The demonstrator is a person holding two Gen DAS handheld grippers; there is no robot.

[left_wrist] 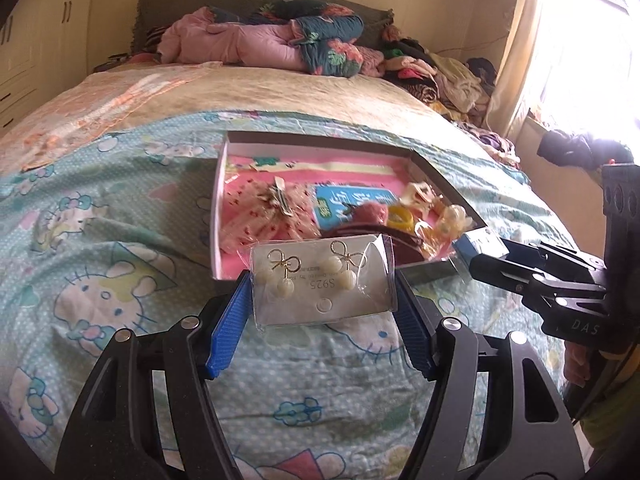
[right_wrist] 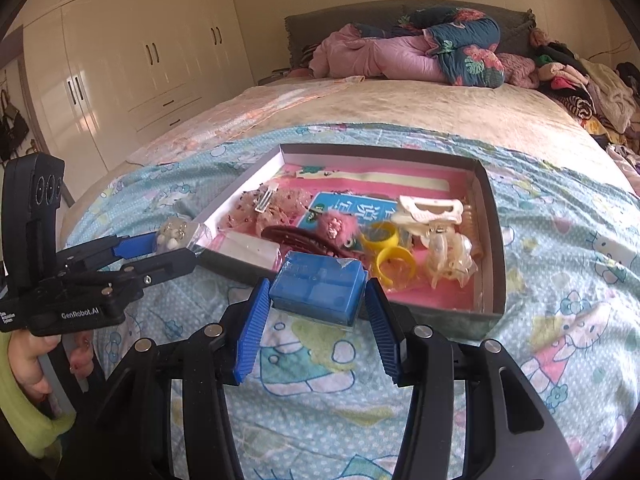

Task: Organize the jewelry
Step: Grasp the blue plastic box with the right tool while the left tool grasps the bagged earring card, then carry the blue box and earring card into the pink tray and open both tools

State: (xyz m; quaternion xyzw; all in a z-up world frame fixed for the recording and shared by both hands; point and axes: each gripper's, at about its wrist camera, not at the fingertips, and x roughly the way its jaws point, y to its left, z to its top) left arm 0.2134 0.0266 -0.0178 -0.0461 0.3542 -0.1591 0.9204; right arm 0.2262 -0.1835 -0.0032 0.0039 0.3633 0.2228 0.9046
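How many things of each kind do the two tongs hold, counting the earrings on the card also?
Earring card, in the left tongs: 1
Bow earrings on the card: 2
Blue box, in the right tongs: 1
Total: 4

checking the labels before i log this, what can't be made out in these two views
- Earring card, left wrist view: small print beside "S925" too tiny.
- Blue box, right wrist view: contents hidden by its closed lid.
- Tray, both views: the held items cover its near edge.
- Window, left wrist view: washed out by glare.
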